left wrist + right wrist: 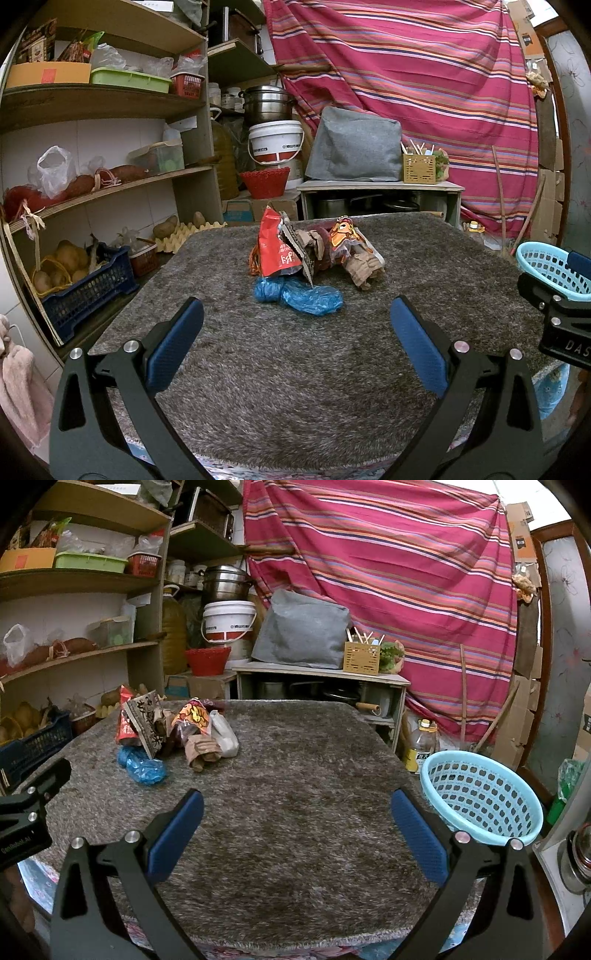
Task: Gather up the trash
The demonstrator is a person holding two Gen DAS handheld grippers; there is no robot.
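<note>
Both grippers spread wide, empty: left gripper [296, 314], right gripper [297, 805], low over shaggy grey mat [295, 830]. Trash pile [314, 254] at far centre: red wrapper [275, 247], blue plastic bag [301, 295], brown paper. Light-blue basket [484, 797] off mat's right edge.

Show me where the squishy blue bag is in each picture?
Left wrist view: the blue bag lies near the middle, at the front of the trash pile, straight ahead of the open left hand-held gripper.
Right wrist view: the blue bag sits far to the left, at the front of the same pile.
Shared landmark: the light blue basket, at the right in both views.
</note>
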